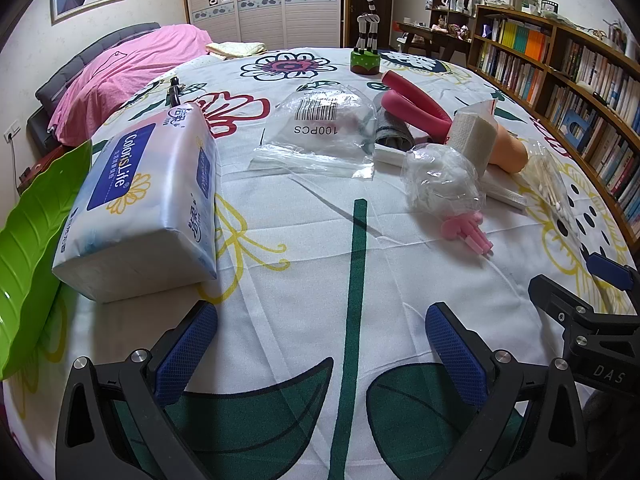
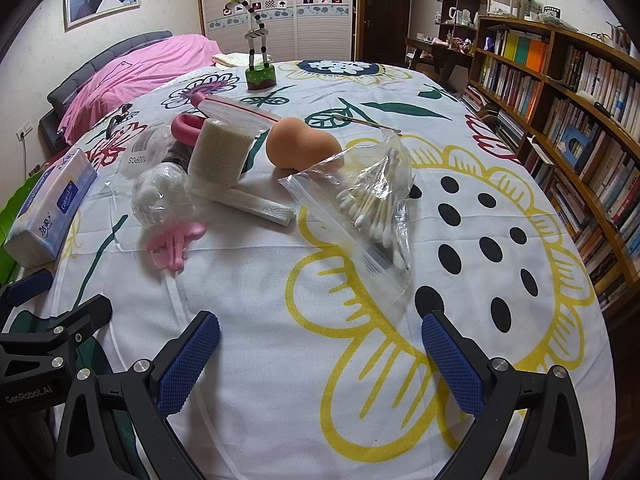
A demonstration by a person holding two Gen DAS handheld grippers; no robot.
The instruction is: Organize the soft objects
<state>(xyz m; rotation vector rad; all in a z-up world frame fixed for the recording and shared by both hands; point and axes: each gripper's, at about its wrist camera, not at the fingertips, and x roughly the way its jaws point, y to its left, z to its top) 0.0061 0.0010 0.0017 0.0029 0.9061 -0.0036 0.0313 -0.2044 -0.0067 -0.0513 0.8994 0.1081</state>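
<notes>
Both the left gripper (image 1: 320,344) and right gripper (image 2: 320,348) are released; the clear plastic bag of cotton swabs (image 2: 370,200) looks light and slippery, best pinched at its zip edge.

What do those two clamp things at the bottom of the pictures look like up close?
Both look alike: the left gripper and right gripper are black, angular frames with silver bolts, each ending in two fingers faced with blue, grid-textured pads. White lettering shows on the bodies: "GenRobot.AI" on one, "DAS" on the other. No cables, sleeves or hands are visible.
</notes>
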